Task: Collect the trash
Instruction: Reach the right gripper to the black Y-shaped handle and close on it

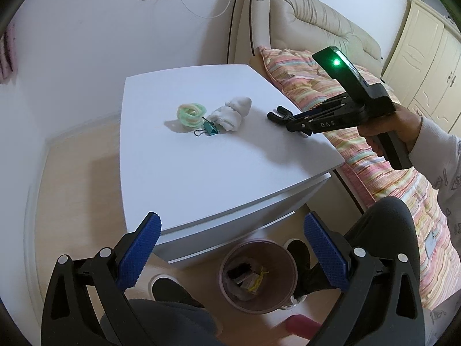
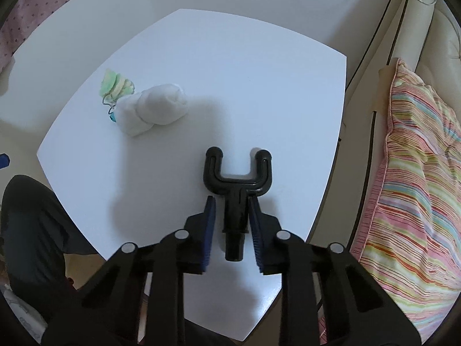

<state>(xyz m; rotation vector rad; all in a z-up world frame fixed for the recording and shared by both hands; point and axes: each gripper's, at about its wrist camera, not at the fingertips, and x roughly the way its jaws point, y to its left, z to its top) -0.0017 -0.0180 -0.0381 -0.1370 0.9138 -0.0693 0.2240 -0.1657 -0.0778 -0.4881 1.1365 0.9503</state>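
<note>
On the white table [image 1: 201, 158] lie a crumpled white tissue [image 1: 230, 112], a green coiled band [image 1: 190, 113] and a teal binder clip [image 1: 209, 129]. My right gripper [image 2: 232, 201] is shut on a black U-shaped plastic piece [image 2: 237, 173] and holds it just above the table's right part; it also shows in the left wrist view [image 1: 283, 116]. The tissue [image 2: 152, 109] lies to its far left. My left gripper [image 1: 232, 225] is open and empty, over the table's near edge above a pink trash bin [image 1: 258, 276] on the floor.
The bin holds some scraps. A bed with a striped quilt [image 2: 412, 187] and a cream headboard [image 1: 311, 20] runs along the table's right side. My legs and feet [image 1: 170, 291] flank the bin. A cream wardrobe [image 1: 429, 57] stands at the far right.
</note>
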